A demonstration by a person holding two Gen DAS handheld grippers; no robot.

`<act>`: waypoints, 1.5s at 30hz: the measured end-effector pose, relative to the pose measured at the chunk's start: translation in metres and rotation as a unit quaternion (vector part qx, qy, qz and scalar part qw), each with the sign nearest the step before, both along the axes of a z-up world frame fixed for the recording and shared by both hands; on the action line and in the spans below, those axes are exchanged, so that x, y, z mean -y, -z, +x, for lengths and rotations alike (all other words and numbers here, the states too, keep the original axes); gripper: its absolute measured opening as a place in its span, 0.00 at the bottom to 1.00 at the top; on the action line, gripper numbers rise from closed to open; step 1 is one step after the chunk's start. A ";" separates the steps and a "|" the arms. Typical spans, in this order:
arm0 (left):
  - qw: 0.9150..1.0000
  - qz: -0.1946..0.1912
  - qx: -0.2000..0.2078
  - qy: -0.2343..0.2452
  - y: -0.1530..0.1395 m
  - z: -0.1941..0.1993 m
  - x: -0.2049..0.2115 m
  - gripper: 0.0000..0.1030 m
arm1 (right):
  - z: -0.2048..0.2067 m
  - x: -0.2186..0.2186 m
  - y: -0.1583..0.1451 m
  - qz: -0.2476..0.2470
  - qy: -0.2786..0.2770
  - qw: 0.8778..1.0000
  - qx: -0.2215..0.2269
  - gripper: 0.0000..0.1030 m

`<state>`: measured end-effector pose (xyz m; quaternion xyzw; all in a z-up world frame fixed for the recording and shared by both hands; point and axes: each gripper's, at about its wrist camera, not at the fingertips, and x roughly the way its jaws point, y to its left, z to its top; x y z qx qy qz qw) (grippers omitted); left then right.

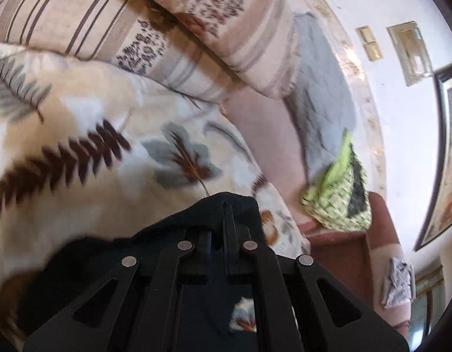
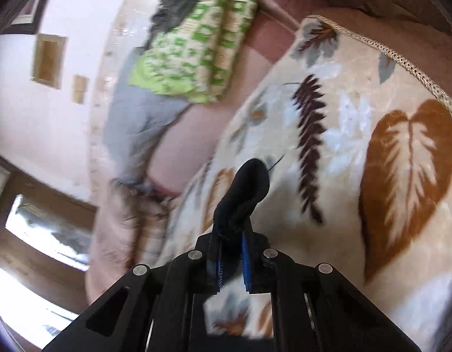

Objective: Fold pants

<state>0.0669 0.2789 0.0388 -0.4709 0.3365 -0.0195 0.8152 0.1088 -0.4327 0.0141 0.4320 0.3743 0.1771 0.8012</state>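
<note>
Beneath both hand-held grippers we see a cream leaf-print blanket (image 1: 88,135) spread wide, its big brown leaf motif to the right of our right tool in that wrist view (image 2: 343,176). Beyond the left tool, a striped beige comforter (image 1: 155,20) lies bunched along the blanket's far edge, and to its right a grey quilted cloth (image 1: 322,88) runs along a pale wall. Near the end of that grey cloth sits a green-and-white checked pillow (image 1: 340,193), ahead and to the right of the left tool; in the right wrist view the same pillow (image 2: 196,44) lies far ahead and to the left.

The black pants (image 1: 214,214) hang from our tools above the blanket. Our left hand-held gripper (image 1: 224,228) has its fingers pressed together on a fold of the dark fabric, which drapes over the tips and trails down to the left. Our right hand-held gripper (image 2: 233,246) pinches a narrow bunch of the pants (image 2: 246,184) between its blue pads (image 2: 245,259), the cloth sticking up past the fingertips.
</note>
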 end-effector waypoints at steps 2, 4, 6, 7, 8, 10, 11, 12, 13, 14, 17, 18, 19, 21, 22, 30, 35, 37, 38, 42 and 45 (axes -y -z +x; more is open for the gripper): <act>1.000 0.002 -0.014 0.000 0.017 0.018 -0.009 0.03 | -0.003 0.003 0.012 -0.014 0.007 0.999 -0.030 0.09; 0.999 -0.004 -0.043 -0.005 0.045 0.032 -0.014 0.03 | 0.006 0.007 0.040 -0.052 0.018 0.995 -0.088 0.09; 0.997 0.000 -0.076 -0.010 0.071 0.041 -0.015 0.06 | 0.013 0.010 0.057 -0.110 0.032 0.985 -0.131 0.13; 0.996 -0.006 -0.093 -0.012 0.082 0.042 -0.016 0.07 | 0.013 0.012 0.061 -0.143 0.048 0.978 -0.146 0.15; 0.995 -0.015 -0.095 -0.010 0.085 0.043 -0.017 0.09 | 0.012 0.014 0.058 -0.177 0.066 0.970 -0.152 0.16; 0.997 -0.014 -0.079 -0.013 0.079 0.038 -0.026 0.21 | 0.006 0.013 0.035 -0.264 0.104 0.950 -0.129 0.17; 0.997 0.001 -0.068 -0.025 0.073 0.033 -0.029 0.29 | 0.004 0.008 0.024 -0.283 0.105 0.947 -0.106 0.19; 0.997 0.020 -0.054 -0.042 0.065 0.026 -0.031 0.47 | 0.000 -0.001 0.010 -0.299 0.100 0.946 -0.072 0.21; 0.997 0.034 -0.034 -0.057 0.055 0.017 -0.031 0.52 | -0.003 -0.013 -0.003 -0.306 0.083 0.948 -0.034 0.22; 0.998 0.034 -0.020 -0.055 0.051 0.015 -0.031 0.52 | -0.006 -0.026 -0.011 -0.308 0.059 0.949 -0.004 0.24; 0.999 0.013 0.042 0.016 0.036 0.020 -0.008 0.52 | -0.007 -0.078 -0.022 -0.315 -0.059 0.945 0.068 0.31; 0.997 0.013 0.053 0.049 0.034 0.025 0.004 0.52 | -0.003 -0.091 -0.016 -0.311 -0.097 0.943 0.065 0.31; 0.995 0.017 0.053 0.081 0.034 0.032 0.015 0.52 | 0.004 -0.106 -0.004 -0.312 -0.138 0.939 0.046 0.31; 0.992 0.053 0.005 0.115 0.046 0.048 0.034 0.52 | 0.016 -0.117 0.021 -0.346 -0.153 0.926 -0.007 0.31; 0.989 0.078 -0.034 0.121 0.057 0.056 0.038 0.52 | 0.020 -0.117 0.031 -0.349 -0.154 0.924 -0.029 0.35; 0.974 0.168 -0.067 0.137 0.073 0.065 0.059 0.65 | 0.026 -0.115 0.040 -0.332 -0.143 0.931 -0.041 0.72; 0.946 0.277 -0.057 0.160 0.063 0.059 0.098 0.84 | 0.019 -0.129 0.038 -0.375 -0.164 0.912 -0.037 0.78; 0.926 0.336 -0.057 0.160 0.053 0.057 0.116 0.84 | 0.015 -0.128 0.027 -0.371 -0.145 0.917 -0.023 0.74; 0.920 0.356 -0.044 0.159 0.046 0.053 0.123 0.84 | 0.009 -0.128 0.018 -0.369 -0.137 0.919 -0.006 0.71; 0.888 0.448 -0.004 0.106 0.016 0.025 0.152 0.84 | -0.021 -0.140 -0.013 -0.404 -0.116 0.905 0.062 0.72; 0.883 0.462 0.003 0.079 0.008 0.005 0.166 0.85 | -0.044 -0.154 -0.025 -0.420 -0.111 0.898 0.077 0.74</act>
